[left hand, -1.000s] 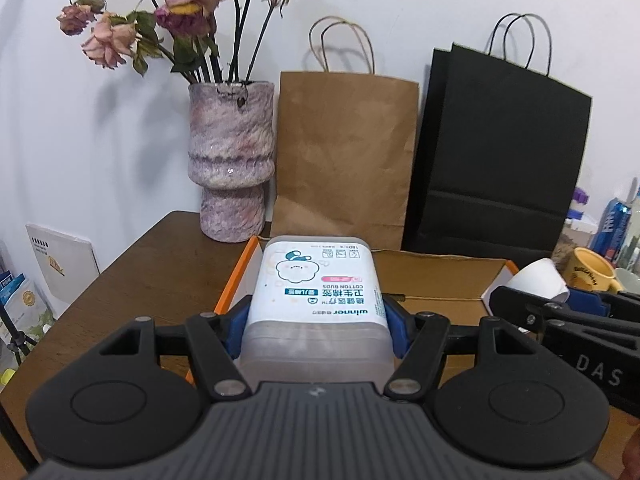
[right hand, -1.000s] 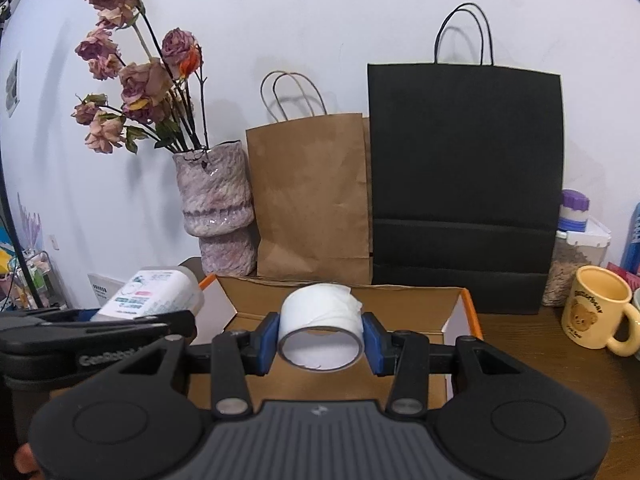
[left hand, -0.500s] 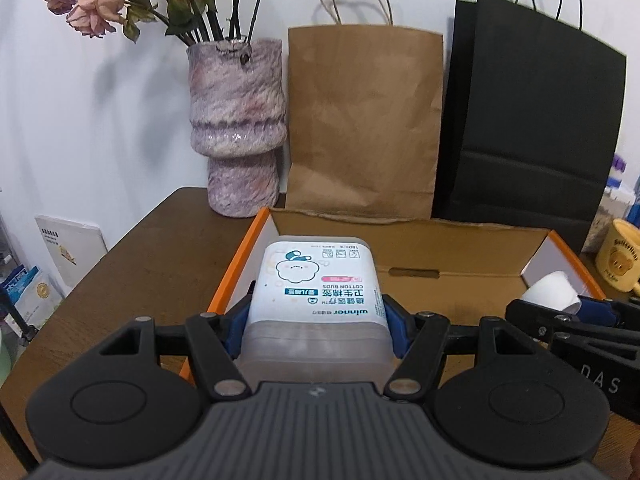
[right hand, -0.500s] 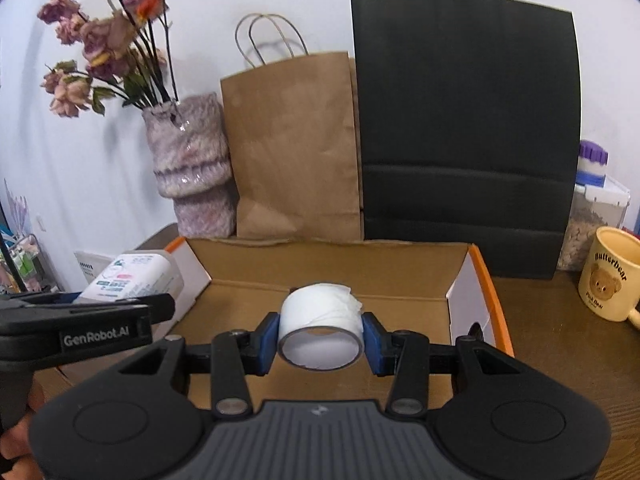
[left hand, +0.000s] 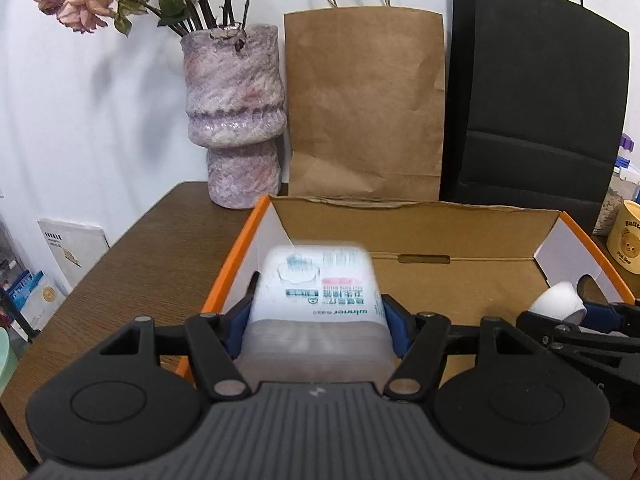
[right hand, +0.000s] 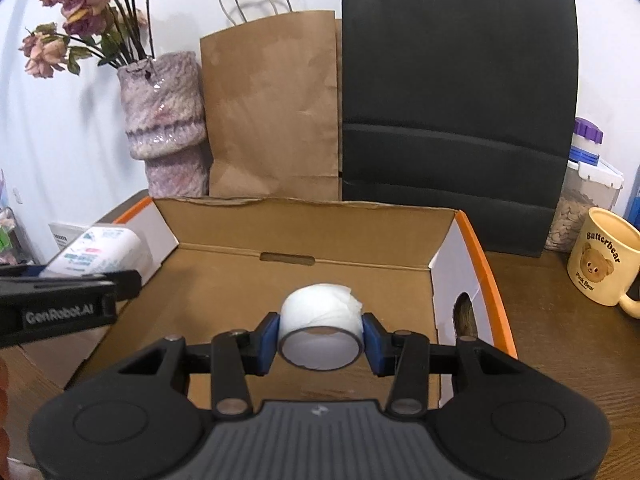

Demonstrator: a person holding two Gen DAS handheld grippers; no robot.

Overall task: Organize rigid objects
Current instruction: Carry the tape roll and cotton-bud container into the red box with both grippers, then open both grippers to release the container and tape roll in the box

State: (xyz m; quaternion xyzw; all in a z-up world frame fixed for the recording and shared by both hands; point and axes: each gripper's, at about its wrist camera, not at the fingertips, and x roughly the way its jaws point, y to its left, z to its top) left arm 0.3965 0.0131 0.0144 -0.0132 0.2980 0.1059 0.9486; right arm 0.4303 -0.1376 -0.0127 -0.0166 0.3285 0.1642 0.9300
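Observation:
My left gripper (left hand: pixel 316 320) is shut on a clear plastic cotton-bud box (left hand: pixel 318 300) with a white label, held over the left end of an open cardboard box (left hand: pixel 440 276) with orange edges. The cotton-bud box looks blurred. My right gripper (right hand: pixel 320 338) is shut on a white tape roll (right hand: pixel 320 318), held over the middle of the cardboard box (right hand: pixel 280 288). The tape roll (left hand: pixel 558 306) and right gripper show at the right in the left wrist view. The cotton-bud box (right hand: pixel 100 250) and left gripper show at the left in the right wrist view.
A purple vase (left hand: pixel 234 120) with dried roses, a brown paper bag (left hand: pixel 364 104) and a black paper bag (left hand: pixel 536 100) stand behind the box against the wall. A yellow bear mug (right hand: pixel 604 256) and a lidded food container (right hand: pixel 584 196) stand to the right on the wooden table (left hand: pixel 160 248).
Both grippers have moved forward and down over the open cardboard box, still holding their objects. The cotton-bud box has tipped slightly and blurs in the left gripper.

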